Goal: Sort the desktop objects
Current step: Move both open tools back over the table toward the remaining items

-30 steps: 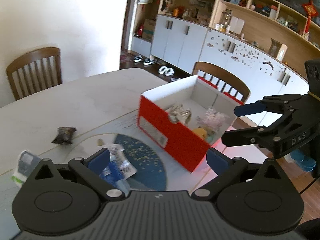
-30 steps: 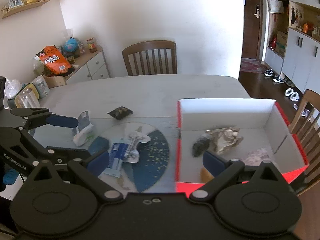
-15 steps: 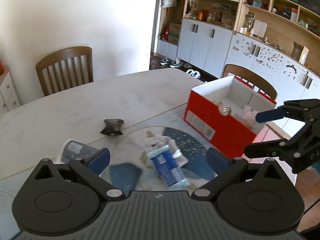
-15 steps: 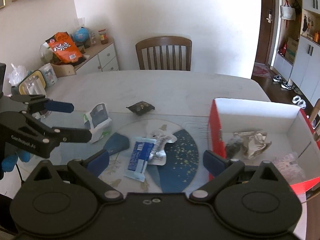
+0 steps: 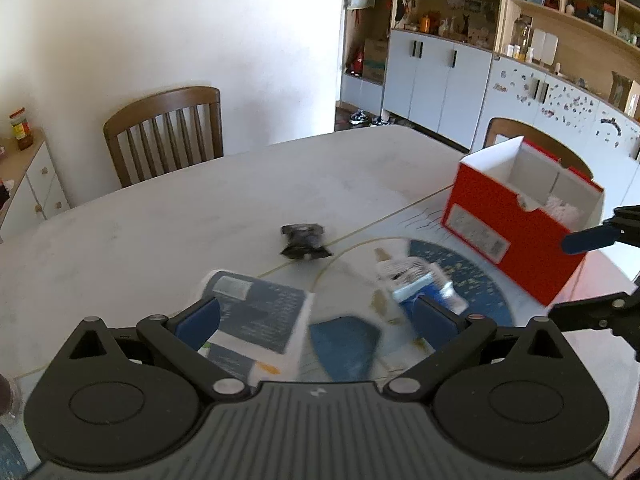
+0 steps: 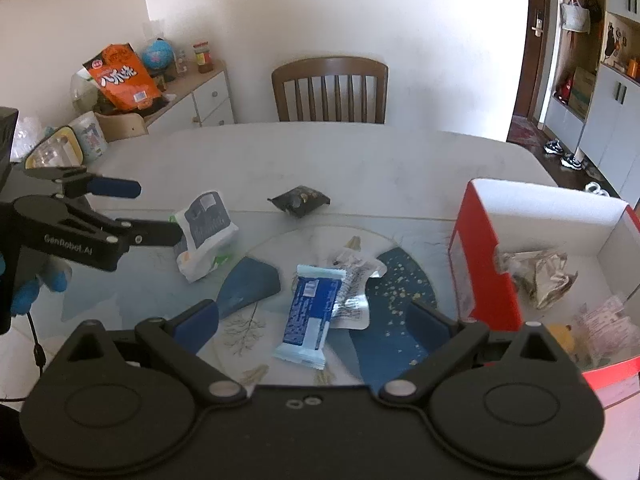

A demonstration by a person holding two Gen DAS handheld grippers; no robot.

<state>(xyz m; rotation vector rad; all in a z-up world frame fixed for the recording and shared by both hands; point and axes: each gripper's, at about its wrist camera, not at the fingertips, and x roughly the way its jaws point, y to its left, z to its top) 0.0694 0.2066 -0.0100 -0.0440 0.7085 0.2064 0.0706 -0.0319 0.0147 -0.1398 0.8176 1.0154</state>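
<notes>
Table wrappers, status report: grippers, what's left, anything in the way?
Left gripper open, right gripper open, both empty. Blue wrapper, white pouch, dark packet still on table. Red box open, path unobstructed.

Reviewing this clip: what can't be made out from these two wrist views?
- Red box contents: left wrist view, near wall hides most.
- Blue wrapper: left wrist view, motion-blurred, partly behind left tool.
- Yellow item in the box: right wrist view, partly behind right tool; identity unclear.
- Dark packet print: too small.
</notes>
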